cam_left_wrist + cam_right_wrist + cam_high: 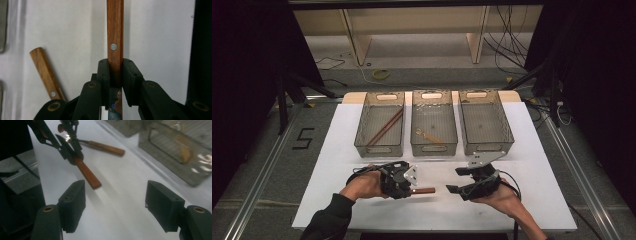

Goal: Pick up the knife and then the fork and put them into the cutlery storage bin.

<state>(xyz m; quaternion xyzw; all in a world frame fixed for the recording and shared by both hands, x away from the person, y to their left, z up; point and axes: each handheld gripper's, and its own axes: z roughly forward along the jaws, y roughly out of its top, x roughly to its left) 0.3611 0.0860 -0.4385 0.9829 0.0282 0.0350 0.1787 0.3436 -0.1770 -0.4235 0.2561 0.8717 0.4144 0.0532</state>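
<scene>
The wooden-handled utensil (422,190) is held off the white table (532,165), just in front of the middle bin (434,131), with its brown handle pointing across toward the right gripper (453,189). In the left gripper view the handle (115,37) runs straight up from between the jaws, its metal rivet just past the pad tips and a bright metal part just behind them, so the left gripper (115,65) is clenched on the base of the handle near where wood meets metal. In the right gripper view the handle's free end (88,175) hangs just above and slightly inward of one of the right gripper's pads (72,205), not yet between the two; those jaws stand wide and grasp nothing.

The step in hand looks like a hand-over from one gripper to the other. To do it well, the right gripper should come onto the handle squarely, so that the wood lies centred between both pads, and close well short of the left jaws to leave room for release. The left gripper should keep its clamp steady and level until the other grip is firm.

A second wooden-handled utensil (105,147) lies flat on the table beyond the held one, nearer the bins. The left bin (380,125) holds long wooden sticks; the right bin (484,122) stands beside the middle bin.
</scene>
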